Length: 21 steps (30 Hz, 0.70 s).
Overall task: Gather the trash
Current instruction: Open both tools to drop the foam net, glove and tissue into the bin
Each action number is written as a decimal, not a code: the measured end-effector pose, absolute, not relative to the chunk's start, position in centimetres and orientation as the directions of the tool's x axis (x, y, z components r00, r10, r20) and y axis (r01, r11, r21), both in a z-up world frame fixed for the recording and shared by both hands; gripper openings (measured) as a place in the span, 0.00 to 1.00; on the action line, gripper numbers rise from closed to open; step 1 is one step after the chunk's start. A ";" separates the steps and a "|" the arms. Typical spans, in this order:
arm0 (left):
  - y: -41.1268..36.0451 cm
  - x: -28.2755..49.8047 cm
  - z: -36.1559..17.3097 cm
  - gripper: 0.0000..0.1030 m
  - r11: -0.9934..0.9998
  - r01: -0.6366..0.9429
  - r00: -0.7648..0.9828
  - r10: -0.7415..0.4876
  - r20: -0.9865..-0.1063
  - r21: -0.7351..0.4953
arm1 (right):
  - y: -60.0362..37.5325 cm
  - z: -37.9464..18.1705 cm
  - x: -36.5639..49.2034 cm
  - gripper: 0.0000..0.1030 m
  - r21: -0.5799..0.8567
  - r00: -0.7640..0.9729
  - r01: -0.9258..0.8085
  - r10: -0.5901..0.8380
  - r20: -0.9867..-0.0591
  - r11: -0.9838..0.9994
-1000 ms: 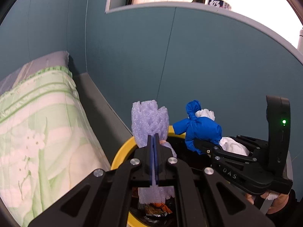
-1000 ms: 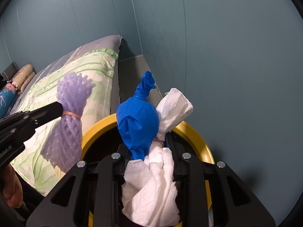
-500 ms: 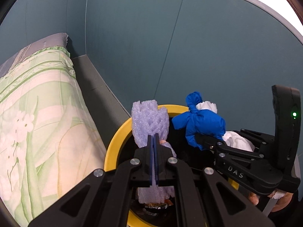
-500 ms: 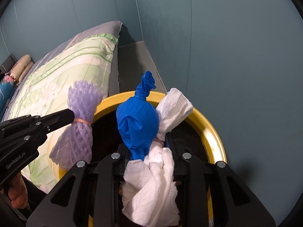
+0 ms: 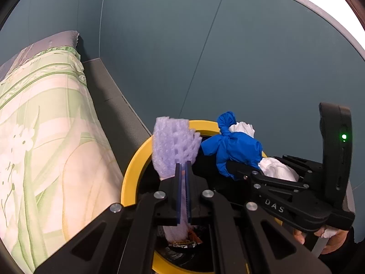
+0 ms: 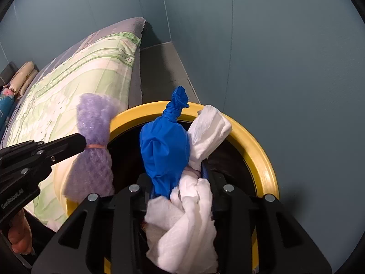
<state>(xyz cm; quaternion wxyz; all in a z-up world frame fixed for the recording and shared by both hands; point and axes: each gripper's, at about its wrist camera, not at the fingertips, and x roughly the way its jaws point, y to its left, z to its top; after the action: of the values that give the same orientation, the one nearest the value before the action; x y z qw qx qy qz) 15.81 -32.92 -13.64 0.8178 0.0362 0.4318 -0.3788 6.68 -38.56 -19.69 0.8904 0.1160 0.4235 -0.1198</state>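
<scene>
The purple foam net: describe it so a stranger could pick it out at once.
Find the yellow-rimmed bin on the floor between the bed and the blue wall. Over its bed-side edge, the left claw pinches the purple foam net. It is the only lilac, honeycomb-textured piece, cinched at the waist by a rubber band, unlike the smooth blue knotted bag and white tissue beside it.

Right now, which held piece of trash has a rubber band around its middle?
The purple foam net, pinched in the left gripper. The blue bundle and white tissue have none.
</scene>
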 end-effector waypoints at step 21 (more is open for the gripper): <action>-29.1 16.1 -11.7 0.42 0.749 0.596 0.418 -0.596 -0.686 -0.288 | -37.4 -18.2 6.7 0.52 0.074 0.637 0.346 -0.177 -0.751 0.935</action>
<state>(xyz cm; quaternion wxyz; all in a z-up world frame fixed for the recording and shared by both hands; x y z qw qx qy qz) 16.14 -29.10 -11.69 0.8419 0.0004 0.4073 -0.3540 6.72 -37.44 -18.19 0.8984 0.1059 0.4006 -0.1454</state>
